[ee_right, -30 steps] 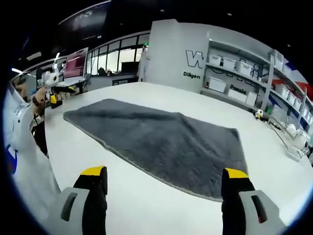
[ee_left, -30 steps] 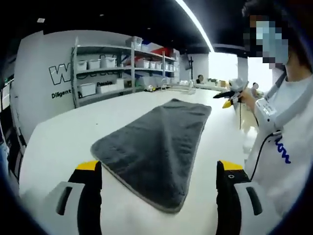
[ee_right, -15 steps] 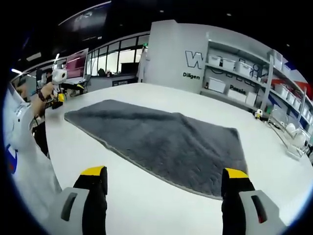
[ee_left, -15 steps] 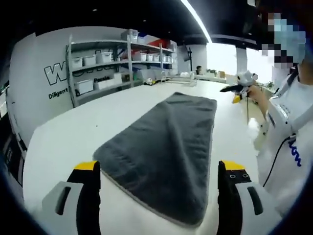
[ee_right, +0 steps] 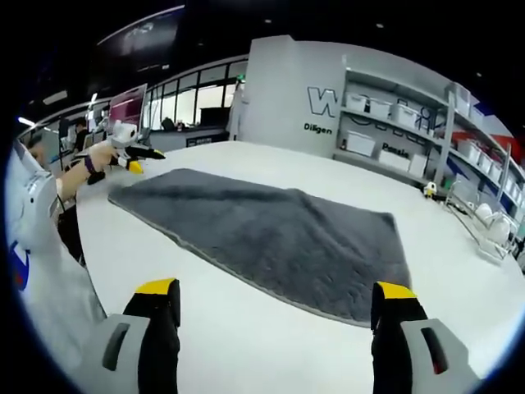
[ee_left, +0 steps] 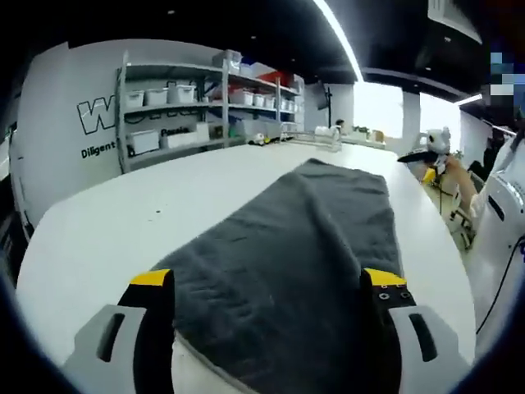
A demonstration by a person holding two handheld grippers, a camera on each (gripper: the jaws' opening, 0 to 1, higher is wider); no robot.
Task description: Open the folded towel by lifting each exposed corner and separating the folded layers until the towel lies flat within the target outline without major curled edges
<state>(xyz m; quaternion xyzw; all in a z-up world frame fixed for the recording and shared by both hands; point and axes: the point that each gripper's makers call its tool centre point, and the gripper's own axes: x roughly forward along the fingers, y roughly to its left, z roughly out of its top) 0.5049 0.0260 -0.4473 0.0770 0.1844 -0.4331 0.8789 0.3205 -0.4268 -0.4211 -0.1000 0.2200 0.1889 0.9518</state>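
Observation:
A dark grey towel lies spread lengthwise on the white table, with a lighter hem along its edges. My left gripper is open, and its yellow-tipped jaws stand either side of the towel's near end with nothing between them. In the right gripper view the towel stretches across the table, and the left gripper hovers by its far left corner in a hand. My right gripper is open above bare table, short of the towel's long edge. In the left gripper view the right gripper shows at the far right.
Metal shelves with white bins line the far wall beside a logo. A wire rack stands on the table's far right. The person's white sleeve is close on the left, and a monitor stands behind.
My left gripper has moved forward until its jaws flank the towel's near end. Seen from the right gripper, it has drifted toward the towel's corner. The towel has not moved.

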